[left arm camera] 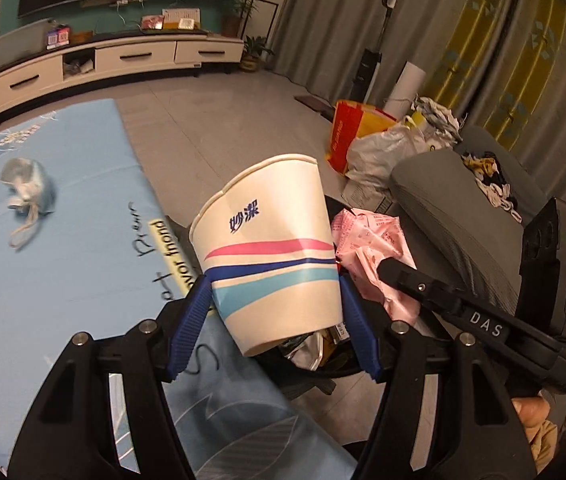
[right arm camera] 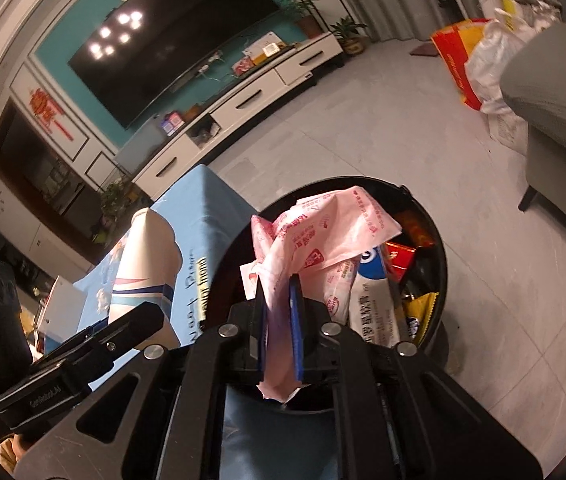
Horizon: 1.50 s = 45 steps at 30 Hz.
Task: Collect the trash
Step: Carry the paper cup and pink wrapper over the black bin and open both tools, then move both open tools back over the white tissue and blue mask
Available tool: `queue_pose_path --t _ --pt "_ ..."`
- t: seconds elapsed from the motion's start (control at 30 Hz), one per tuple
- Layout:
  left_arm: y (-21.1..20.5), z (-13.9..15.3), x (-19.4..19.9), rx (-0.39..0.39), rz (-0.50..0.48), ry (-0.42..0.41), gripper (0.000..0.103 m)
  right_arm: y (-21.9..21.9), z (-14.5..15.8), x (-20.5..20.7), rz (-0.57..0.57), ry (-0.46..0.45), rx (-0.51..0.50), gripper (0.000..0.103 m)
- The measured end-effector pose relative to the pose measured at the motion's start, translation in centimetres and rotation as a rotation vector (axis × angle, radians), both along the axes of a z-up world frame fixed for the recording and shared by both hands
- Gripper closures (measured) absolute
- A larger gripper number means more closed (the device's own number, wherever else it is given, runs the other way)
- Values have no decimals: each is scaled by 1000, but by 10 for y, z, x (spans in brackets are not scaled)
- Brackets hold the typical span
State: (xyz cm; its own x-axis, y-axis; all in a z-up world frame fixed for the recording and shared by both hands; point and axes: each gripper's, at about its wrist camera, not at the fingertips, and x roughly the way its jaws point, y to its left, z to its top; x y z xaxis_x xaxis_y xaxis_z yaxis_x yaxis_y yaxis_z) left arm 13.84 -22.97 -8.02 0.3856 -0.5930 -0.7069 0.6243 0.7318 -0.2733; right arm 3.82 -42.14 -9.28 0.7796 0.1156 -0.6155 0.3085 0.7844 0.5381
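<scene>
My left gripper (left arm camera: 275,304) is shut on a white paper cup (left arm camera: 271,248) with pink and blue stripes, held tilted above the edge of a black round trash bin (left arm camera: 323,372). The cup also shows in the right wrist view (right arm camera: 143,272). My right gripper (right arm camera: 279,312) is shut on a pink plastic wrapper (right arm camera: 323,236) and holds it over the bin (right arm camera: 441,280), which contains several snack wrappers. The wrapper also shows in the left wrist view (left arm camera: 371,248), with the right gripper (left arm camera: 387,266) beside the cup.
A table with a light blue cloth (left arm camera: 63,240) stands left of the bin, with a small grey crumpled item (left arm camera: 27,188) on it. A grey sofa (left arm camera: 463,208) is at the right, bags (left arm camera: 367,136) on the floor beyond it. A TV cabinet (left arm camera: 115,60) lines the far wall.
</scene>
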Motion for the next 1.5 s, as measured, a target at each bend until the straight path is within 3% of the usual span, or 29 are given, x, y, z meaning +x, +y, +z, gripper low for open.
queue_pose_path --t 0.17,0.3,0.5,0.63,0.83,1.07,1.3,1.5 --pt "-19 -14 17 4 -20 46 36 -14 -8 11 -24 12 27 83" --pt "-28 -19 24 -1 -13 54 25 -18 -11 16 -39 20 38 63" --pt "-11 -21 26 6 21 66 17 -13 -9 11 -42 15 42 60" --pt "4 -25 24 48 67 71 14 -7 -6 8 -26 17 36 49" --pt "60 -32 19 101 192 82 11 17 3 12 42 31 5 43" --pt "167 -34 15 148 443 79 8 70 12 37 192 53 -51 41" --pt "256 -30 16 119 643 81 7 129 17 66 310 72 -86 41" --pt "293 -20 10 65 731 39 5 175 24 92 377 94 -145 40"
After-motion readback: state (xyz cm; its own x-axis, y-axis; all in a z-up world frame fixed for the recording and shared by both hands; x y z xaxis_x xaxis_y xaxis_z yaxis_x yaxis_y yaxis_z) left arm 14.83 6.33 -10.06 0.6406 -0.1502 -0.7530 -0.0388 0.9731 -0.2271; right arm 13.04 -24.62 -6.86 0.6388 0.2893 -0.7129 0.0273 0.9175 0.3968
